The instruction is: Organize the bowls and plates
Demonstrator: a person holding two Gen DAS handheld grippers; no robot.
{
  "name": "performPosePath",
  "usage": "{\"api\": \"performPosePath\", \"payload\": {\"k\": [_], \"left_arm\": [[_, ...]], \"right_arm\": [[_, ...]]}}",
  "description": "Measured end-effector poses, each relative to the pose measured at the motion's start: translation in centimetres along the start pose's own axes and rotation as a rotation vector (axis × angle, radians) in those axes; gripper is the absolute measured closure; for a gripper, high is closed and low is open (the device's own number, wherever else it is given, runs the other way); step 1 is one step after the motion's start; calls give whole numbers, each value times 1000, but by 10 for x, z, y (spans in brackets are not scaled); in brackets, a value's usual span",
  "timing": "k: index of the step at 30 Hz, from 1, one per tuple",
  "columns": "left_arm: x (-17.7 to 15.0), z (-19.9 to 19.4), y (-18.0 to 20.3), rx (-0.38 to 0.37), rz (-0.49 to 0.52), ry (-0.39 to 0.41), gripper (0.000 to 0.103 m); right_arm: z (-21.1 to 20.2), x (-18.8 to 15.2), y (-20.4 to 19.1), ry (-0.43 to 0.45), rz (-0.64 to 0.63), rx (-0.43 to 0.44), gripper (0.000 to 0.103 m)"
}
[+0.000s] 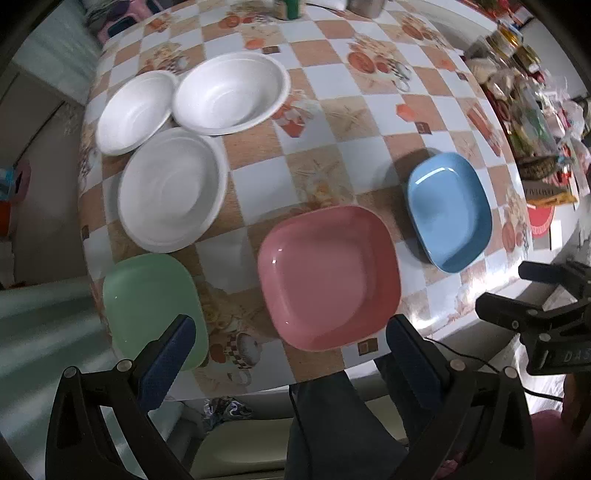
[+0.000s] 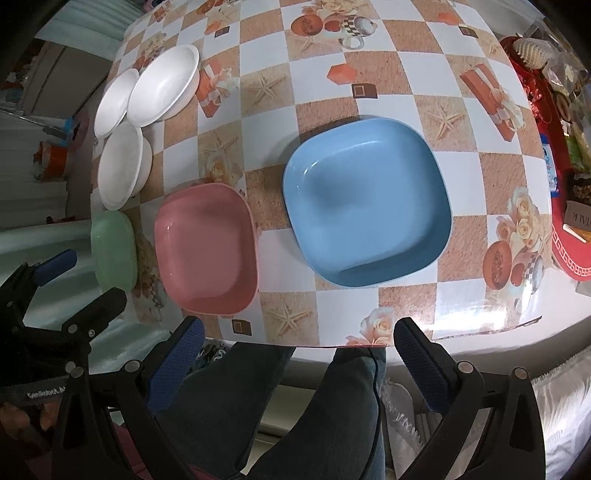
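Observation:
Three square plates lie along the near edge of the table: green plate (image 1: 147,302) (image 2: 112,251) at left, pink plate (image 1: 328,277) (image 2: 207,251) in the middle, blue plate (image 1: 448,210) (image 2: 365,203) at right. Three white bowls (image 1: 231,92) (image 2: 164,85) sit in a cluster at the far left, one at the far corner (image 1: 135,110) and one nearer (image 1: 171,188). My left gripper (image 1: 290,343) is open and empty, held above the table edge before the pink plate. My right gripper (image 2: 299,343) is open and empty, before the blue plate; it also shows in the left wrist view (image 1: 517,291).
The checkered tablecloth (image 1: 332,122) covers the table. Clutter of packets and a red tray (image 2: 569,236) lines the right edge. Cans and containers (image 1: 291,9) stand at the far side. The person's legs (image 2: 314,406) are under the near edge.

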State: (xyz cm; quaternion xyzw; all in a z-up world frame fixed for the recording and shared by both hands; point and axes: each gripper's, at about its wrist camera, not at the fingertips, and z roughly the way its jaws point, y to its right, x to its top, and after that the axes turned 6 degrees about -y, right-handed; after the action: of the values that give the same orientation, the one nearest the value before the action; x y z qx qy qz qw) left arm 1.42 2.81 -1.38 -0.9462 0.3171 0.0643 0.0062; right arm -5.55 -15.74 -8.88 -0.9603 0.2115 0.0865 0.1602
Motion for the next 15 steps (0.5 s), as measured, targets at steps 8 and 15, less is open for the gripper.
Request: {"api": "performPosePath", "payload": {"k": [8,15], "left_arm": [[-5,13,-27,-9,-55,-21,0],[-8,20,-46,14,-49,-20,0]], "right_arm": [[13,4,-11,-44,-8,1,0],[26,10,-29,-75,-22,36,0]]}}
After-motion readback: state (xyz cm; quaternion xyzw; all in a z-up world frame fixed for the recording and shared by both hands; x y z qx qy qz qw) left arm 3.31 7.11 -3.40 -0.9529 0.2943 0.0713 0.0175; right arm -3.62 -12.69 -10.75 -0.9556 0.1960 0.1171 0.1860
